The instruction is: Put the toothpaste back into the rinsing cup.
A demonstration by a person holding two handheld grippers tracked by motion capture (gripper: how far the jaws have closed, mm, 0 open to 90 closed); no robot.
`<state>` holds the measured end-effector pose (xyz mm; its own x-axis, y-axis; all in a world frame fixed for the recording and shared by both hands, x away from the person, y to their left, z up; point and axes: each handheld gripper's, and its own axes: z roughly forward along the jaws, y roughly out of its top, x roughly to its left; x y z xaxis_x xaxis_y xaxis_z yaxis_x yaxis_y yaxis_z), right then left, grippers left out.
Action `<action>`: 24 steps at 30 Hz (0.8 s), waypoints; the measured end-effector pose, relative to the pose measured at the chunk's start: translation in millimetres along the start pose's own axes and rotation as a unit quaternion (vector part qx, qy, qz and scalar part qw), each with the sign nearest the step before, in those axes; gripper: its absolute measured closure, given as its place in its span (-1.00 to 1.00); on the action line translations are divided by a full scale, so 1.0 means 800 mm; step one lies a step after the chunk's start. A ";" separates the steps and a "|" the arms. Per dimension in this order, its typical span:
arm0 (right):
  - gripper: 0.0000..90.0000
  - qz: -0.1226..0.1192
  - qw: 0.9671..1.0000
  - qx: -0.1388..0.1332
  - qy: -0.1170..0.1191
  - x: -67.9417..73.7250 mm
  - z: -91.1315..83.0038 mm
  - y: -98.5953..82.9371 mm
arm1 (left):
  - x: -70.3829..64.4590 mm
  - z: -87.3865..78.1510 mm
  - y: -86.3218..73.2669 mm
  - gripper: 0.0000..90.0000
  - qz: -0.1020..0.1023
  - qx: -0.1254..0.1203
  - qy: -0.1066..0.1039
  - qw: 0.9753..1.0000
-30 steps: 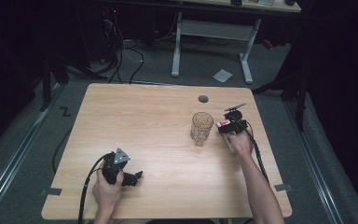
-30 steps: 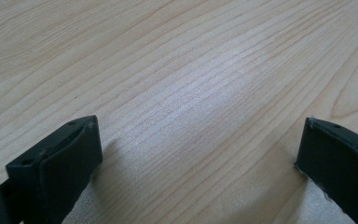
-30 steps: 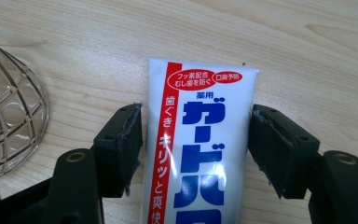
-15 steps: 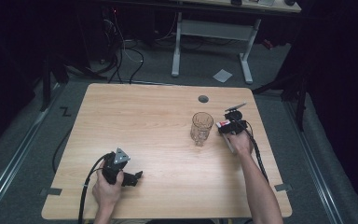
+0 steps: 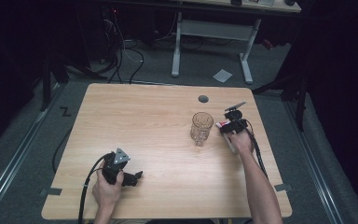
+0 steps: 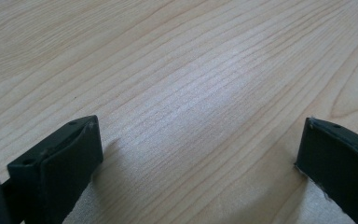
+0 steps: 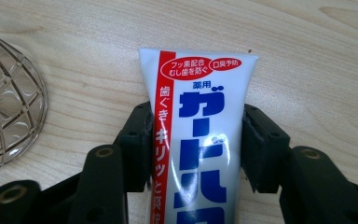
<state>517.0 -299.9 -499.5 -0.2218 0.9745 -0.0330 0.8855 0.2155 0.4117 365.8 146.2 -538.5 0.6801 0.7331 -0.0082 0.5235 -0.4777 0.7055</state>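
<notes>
Pale wood-grain bench carries everything, mostly bare, a small grey round grommet at its far edge. On the floor beyond stand a white-legged desk frame and a scrap of white paper.

Clear ribbed drinking glass stands upright right of centre. Compared with a second ago and half a second ago nothing has shifted: glass, both hands and both tools sit where they were. So this reads as a hold, likely a settling of the grasp, not a carry yet.

Right claw is just right of the glass, near it but apart. In the right gripper view the right claw is clenched on a white toothpaste tube with a red stripe and blue Japanese lettering, jaws pressed on both long edges, flat crimped end pointing away; the tube lies low over the bench, and whether it rests on it I cannot tell. The glass rim shows at that view's left.

Left claw rests at the near left, well apart from the glass, in the person's left hand. In the left gripper view its jaws stand wide, released, bare wood between them.

Judgement: grasp looks secure; next step is probably lifting the tube and dropping it in the glass.
</notes>
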 end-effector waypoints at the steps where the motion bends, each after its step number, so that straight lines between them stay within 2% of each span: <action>1: 0.16 -0.005 1.000 0.001 -0.002 0.001 0.000 0.001 | 0.000 0.000 0.000 -0.99 0.000 0.000 -0.001 1.000; 8: 0.37 -0.018 1.000 0.006 -0.003 0.003 -0.004 0.000 | 0.000 0.000 0.000 -0.99 0.000 0.000 0.000 1.000; 11: 0.41 -0.025 1.000 0.012 -0.008 0.004 -0.007 0.000 | 0.000 0.000 0.000 -0.99 0.000 0.000 0.000 1.000; 15: 0.44 -0.031 1.000 0.003 -0.004 0.005 -0.009 -0.002 | 0.000 0.000 0.000 -0.99 0.000 0.000 0.000 1.000; 18: 0.44 -0.054 0.998 -0.001 -0.009 0.009 -0.011 -0.004 | 0.000 0.000 0.000 -0.99 0.000 0.000 -0.001 1.000; 24: 0.45 -0.052 0.998 -0.019 0.016 0.012 -0.019 -0.008 | 0.000 0.000 0.000 -0.99 0.000 0.000 -0.001 1.000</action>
<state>503.0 -293.0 -488.3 -0.3250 0.9445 -0.0480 0.8415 0.3120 0.4410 365.8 146.2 -538.4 0.6810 0.7322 -0.0100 0.5242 -0.4780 0.7048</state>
